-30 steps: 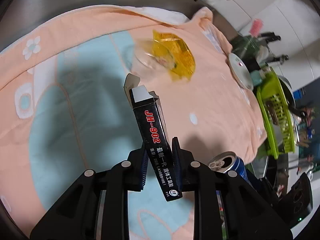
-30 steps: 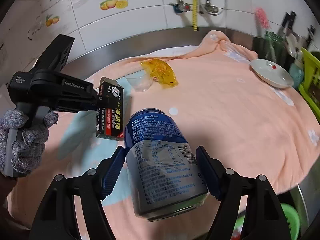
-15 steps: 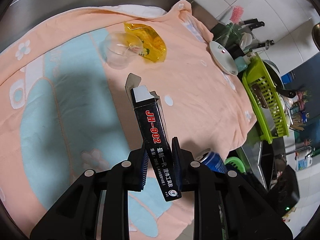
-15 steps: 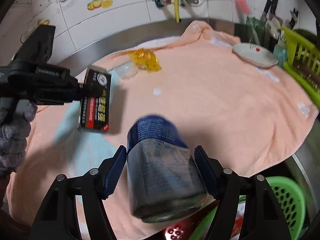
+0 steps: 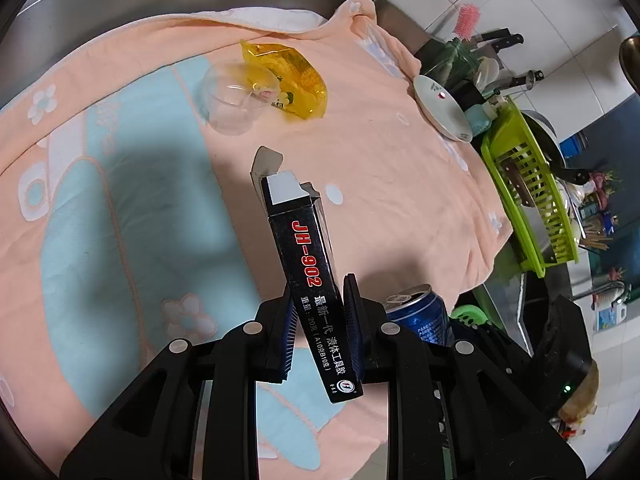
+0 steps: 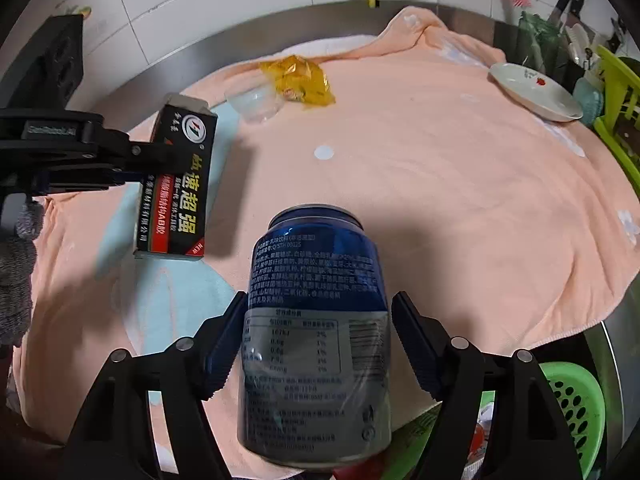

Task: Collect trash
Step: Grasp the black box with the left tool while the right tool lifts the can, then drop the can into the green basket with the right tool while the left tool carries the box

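Observation:
My left gripper [image 5: 318, 314] is shut on a black glue box [image 5: 310, 280] marked JH-902, held above the peach towel [image 5: 380, 168]; the box also shows in the right wrist view [image 6: 176, 184]. My right gripper [image 6: 318, 344] is shut on a blue drink can [image 6: 316, 320], held above the towel's near edge; the can's top shows in the left wrist view [image 5: 416, 312]. A yellow wrapper [image 5: 292, 76] and a clear plastic cup [image 5: 236, 96] lie on the towel at the back.
A green perforated basket [image 6: 576, 400] sits below the counter edge at lower right. A white dish [image 6: 532, 92] rests on the towel's far right. A green dish rack [image 5: 528, 204] and knives stand at the right. A tiled wall runs behind.
Both grippers have pulled back toward the towel's near edge with their loads; the green basket has come into the right wrist view. The wrapper and the cup have not moved.

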A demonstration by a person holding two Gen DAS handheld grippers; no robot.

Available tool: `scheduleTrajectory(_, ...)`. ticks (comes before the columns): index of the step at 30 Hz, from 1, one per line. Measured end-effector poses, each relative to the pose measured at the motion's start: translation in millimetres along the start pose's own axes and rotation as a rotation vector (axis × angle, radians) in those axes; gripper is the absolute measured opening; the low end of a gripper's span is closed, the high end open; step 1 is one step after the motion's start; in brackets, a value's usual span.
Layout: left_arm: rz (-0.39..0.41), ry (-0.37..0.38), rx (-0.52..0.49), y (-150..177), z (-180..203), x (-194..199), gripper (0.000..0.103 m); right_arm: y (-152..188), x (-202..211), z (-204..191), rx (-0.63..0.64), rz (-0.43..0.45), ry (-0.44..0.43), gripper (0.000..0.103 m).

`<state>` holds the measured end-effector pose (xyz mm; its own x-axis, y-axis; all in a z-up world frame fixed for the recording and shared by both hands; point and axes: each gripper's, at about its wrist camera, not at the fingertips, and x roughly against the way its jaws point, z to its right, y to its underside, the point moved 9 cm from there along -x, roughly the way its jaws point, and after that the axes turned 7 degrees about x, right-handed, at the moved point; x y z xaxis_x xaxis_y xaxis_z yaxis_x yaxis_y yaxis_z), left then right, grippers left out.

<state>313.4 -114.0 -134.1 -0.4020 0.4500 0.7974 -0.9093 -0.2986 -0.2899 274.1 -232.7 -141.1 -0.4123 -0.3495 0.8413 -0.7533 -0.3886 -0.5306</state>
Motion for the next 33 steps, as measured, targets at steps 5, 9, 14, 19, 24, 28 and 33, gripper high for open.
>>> scheduleTrajectory(5,0.004,0.002,-0.002,-0.5,-0.1,2.9,0.022,0.0,7.0,-1.6,-0.008,0.037,0.01,0.064)
scheduleTrajectory(9,-0.002,0.017,-0.016,4.2,9.2,4.9,0.022,4.3,34.7,10.1,-0.036,0.073,0.034,0.063)
scheduleTrajectory(14,-0.02,0.063,-0.061,18.9,37.9,3.6,0.022,39.8,73.3,55.3,-0.094,0.063,0.145,0.064)
scheduleTrajectory(19,-0.056,0.09,-0.109,40.9,68.9,-7.2,0.022,102.2,87.6,109.8,-0.18,-0.012,0.251,0.064)
scheduleTrajectory(24,-0.093,0.105,-0.159,61.7,98.9,-21.3,0.022,160.3,81.0,145.0,-0.224,-0.096,0.329,0.064)
scheduleTrajectory(28,-0.12,0.104,-0.19,76.3,119.4,-34.3,0.022,192.2,73.6,164.2,-0.261,-0.136,0.341,0.064)
scheduleTrajectory(33,-0.147,0.108,-0.228,92.2,141.3,-45.1,0.022,211.9,60.8,175.1,-0.273,-0.159,0.338,0.064)
